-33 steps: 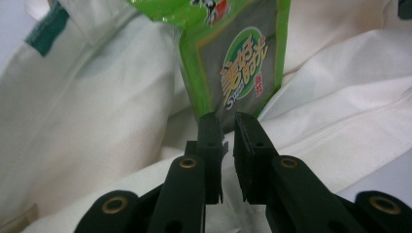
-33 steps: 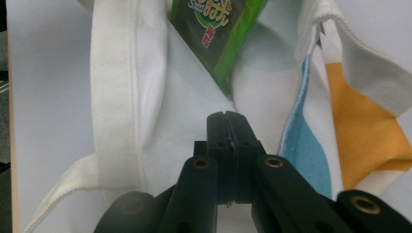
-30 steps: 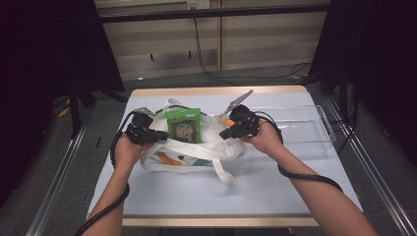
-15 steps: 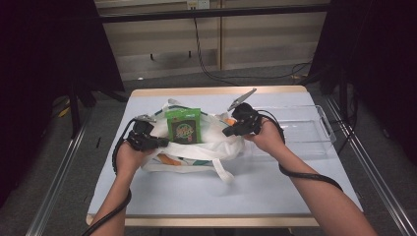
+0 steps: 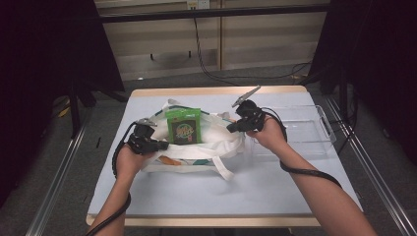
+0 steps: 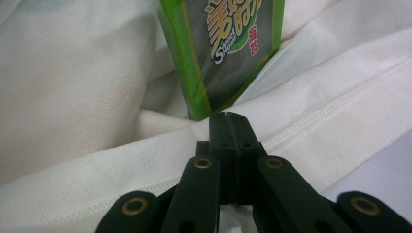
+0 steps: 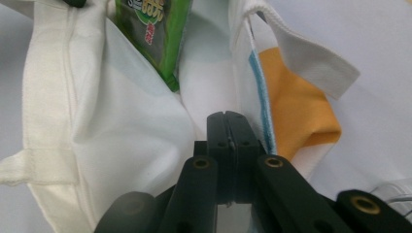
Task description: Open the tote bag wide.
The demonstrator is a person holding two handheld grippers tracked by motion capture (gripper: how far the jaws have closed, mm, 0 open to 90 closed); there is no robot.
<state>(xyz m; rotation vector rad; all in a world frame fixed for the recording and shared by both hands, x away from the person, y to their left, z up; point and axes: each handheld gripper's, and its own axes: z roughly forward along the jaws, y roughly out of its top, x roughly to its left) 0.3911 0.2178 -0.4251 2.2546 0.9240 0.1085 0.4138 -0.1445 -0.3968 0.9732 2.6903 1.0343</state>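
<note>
I count two tools on my screens, one per hand. My left tool (image 5: 156,145) sits at the near left edge of one white cloth bag (image 5: 216,142), and its jaws have just been closing; in the left gripper view they now stand pressed together with the bag's hem pinched between the pads. My right tool (image 5: 235,127) is at the bag's right rim, its jaws also pressed together, and the right gripper view shows white fabric caught between them just beside a blue stripe and an orange patch (image 7: 296,121) of the bag's print.

The bag lies in the middle of the counter (image 5: 275,191), mouth spread between my two tools. One green snack packet (image 5: 185,126) stands upright in that mouth, its printed face toward me; in the left gripper view its lower corner (image 6: 204,109) sits just above the closed jaw tips, resting against the cloth. I count two white straps on the bag: one loops out toward the near edge of the counter (image 5: 223,169), the other shows at the far side.

To the right of the bag there is one clear plastic tray (image 5: 314,132), close to my right hand (image 5: 268,137). One black cable trails from each tool along my forearms.
</note>
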